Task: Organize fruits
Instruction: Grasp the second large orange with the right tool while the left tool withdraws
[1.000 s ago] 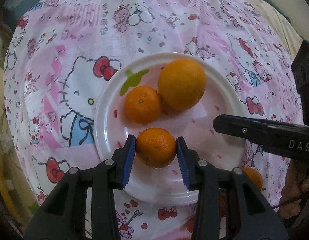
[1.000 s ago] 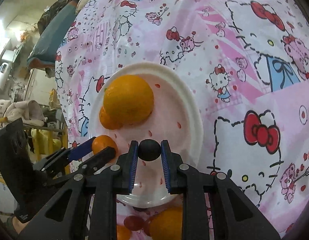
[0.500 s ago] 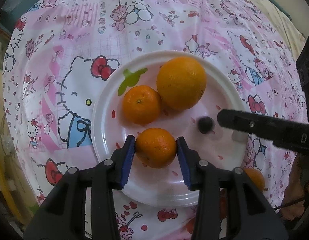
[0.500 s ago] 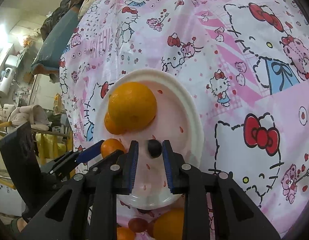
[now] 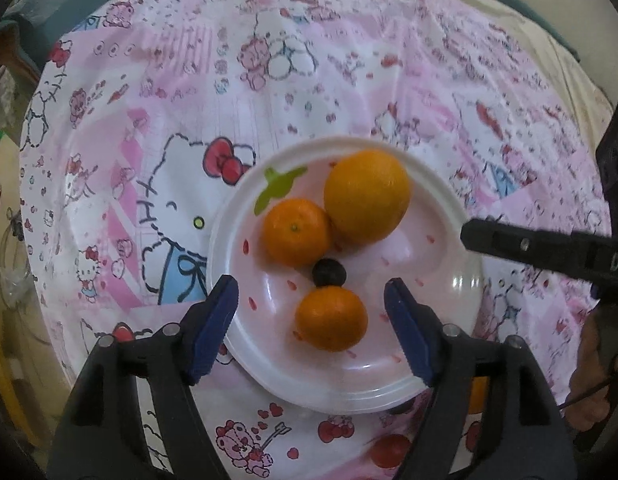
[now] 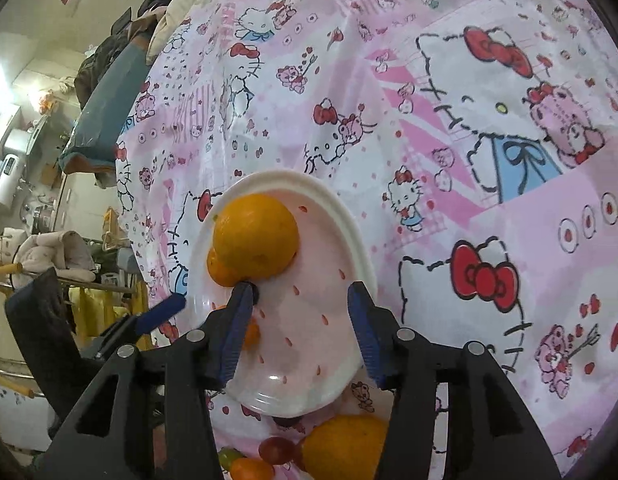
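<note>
2 grippers, left gripper [image 5: 311,306] and right gripper [image 6: 301,312], gape empty over 3 oranges [image 5: 367,196] on the plate [image 5: 449,300].

The only readable writing is a pair of white capital letters, "DA", cut off by the frame edge, printed on the black plastic finger of the right gripper [image 5: 613,264], which reaches in just right of the white round plastic plate [image 5: 449,208]. The pink cartoon-cat tablecloth [image 5: 181,184] carries pictures only, no legible words.
</note>
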`<state>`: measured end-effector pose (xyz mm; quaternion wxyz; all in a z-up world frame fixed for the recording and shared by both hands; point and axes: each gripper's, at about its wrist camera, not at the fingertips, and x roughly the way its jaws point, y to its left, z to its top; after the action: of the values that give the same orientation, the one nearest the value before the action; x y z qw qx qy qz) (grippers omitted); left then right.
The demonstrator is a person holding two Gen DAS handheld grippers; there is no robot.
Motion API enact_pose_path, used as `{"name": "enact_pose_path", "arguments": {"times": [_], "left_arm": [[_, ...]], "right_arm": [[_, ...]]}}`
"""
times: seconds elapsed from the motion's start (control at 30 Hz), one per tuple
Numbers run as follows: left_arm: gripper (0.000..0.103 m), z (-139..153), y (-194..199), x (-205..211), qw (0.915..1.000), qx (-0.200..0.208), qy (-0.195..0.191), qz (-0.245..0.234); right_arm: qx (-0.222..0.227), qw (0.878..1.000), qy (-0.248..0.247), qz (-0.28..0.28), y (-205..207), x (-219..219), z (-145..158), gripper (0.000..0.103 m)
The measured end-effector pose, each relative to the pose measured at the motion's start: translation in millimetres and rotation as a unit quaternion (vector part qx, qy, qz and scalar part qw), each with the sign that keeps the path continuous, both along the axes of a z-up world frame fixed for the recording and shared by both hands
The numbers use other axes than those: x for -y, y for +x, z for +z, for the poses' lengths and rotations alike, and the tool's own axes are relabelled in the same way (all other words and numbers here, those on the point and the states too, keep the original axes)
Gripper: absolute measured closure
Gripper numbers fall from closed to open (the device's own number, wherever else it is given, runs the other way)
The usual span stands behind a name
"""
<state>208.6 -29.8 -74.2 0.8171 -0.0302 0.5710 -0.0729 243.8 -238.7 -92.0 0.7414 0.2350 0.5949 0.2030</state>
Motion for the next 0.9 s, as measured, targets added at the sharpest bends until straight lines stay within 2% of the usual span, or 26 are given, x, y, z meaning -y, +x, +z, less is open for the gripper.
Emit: {"name": "enact_pose_path", "arguments": {"times": [0.23, 0.53, 0.67, 0.77, 0.9], "left_arm": [[0.030, 14.6, -6.0, -6.6, 0.9996, 0.021, -0.011, 0.018], [0.030, 35.3, -33.1, -17.3, 0.9982, 0.038, -0.014, 0.045], [0.030, 46.8, -48.2, -16.7, 0.9975, 0.052, 0.007, 0.047], [0.030, 51.3, -62.0, -18.5, 0.9958, 0.063, 0.014, 0.065], [0.030, 49.9, -79.1, -21.9, 0.9951, 0.050, -0.007, 0.084]], "right_arm": [[0.007, 1.000, -0.012, 0.000, -11.1, 8.8, 12.5, 0.050], [0.004, 1.000, -0.021, -0.003, -29.8, 21.5, 27.9, 0.050], [0.009, 1.000, -0.022, -0.003, -40.9, 26.1, 34.8, 0.049], [0.008, 0.999, -0.036, -0.001, -49.8, 27.1, 32.5, 0.042], [-0.017, 0.999, -0.046, 0.015, -63.3, 24.8, 18.4, 0.042]]}}
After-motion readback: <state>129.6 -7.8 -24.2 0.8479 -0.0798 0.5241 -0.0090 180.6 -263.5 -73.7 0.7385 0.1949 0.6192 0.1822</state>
